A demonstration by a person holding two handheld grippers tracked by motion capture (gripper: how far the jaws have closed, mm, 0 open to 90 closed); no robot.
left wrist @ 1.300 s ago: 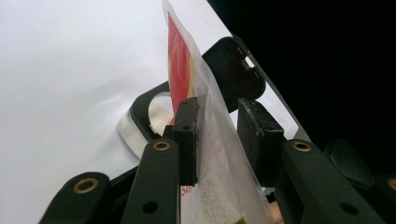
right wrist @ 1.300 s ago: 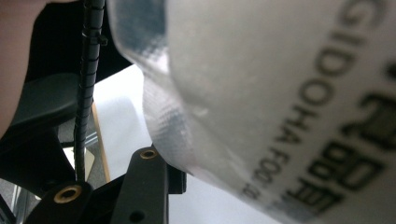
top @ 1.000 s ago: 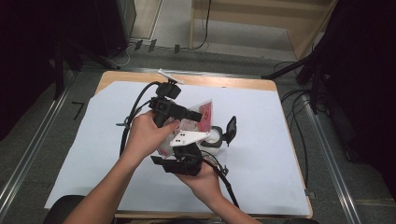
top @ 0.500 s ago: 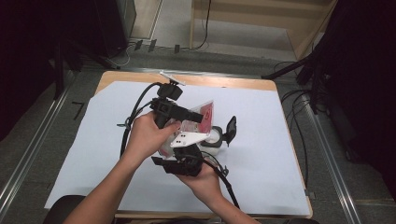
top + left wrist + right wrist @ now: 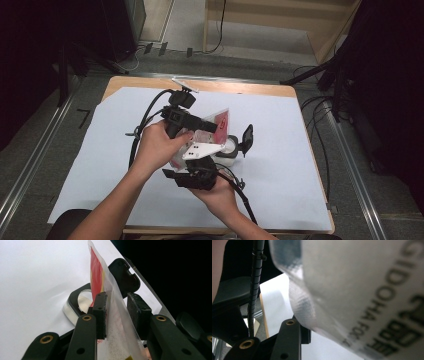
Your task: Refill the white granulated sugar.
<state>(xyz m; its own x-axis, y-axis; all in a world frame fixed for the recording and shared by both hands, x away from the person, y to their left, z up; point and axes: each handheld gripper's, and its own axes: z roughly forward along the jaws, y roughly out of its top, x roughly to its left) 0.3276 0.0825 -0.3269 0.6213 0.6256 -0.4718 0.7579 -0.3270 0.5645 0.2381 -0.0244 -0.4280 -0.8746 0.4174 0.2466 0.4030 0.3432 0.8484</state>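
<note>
**A:** High view first. A wooden table (image 5: 280, 91) sat covered by a white sheet (image 5: 280, 165), with grey floor all round, cables trailing at the back and dark gear on both sides. The person held both grippers mid-table: the left gripper (image 5: 212, 126) pointed right, the right gripper (image 5: 200, 172) sat just below it, and a clear packet with a red label (image 5: 220, 120) stuck up between them. Just beside it on the sheet sat a small round container (image 5: 229, 150) with its black hinged lid (image 5: 246, 140) flipped up.

**B:** What did the left gripper view give?

**A:** The packet (image 5: 117, 307) stood upright right between the jaws. The left pad touched its face, the right pad sat just off it with a sliver of gap, so a narrow opening, and I couldn't tell if it was really pinching. Behind it were the container (image 5: 75, 305) and the lid (image 5: 125, 277) on the white sheet (image 5: 37, 277).

**B:** And the right gripper view?

**A:** Mostly blurry plastic. The packet (image 5: 352, 290), with black print on it, hung right over the jaws, almost against the lens. One jaw showed under it at the bottom. I couldn't tell how wide that claw was or whether it gripped the packet. A bit of sheet (image 5: 274, 305) and a cable (image 5: 255, 277) showed at the left.
</note>
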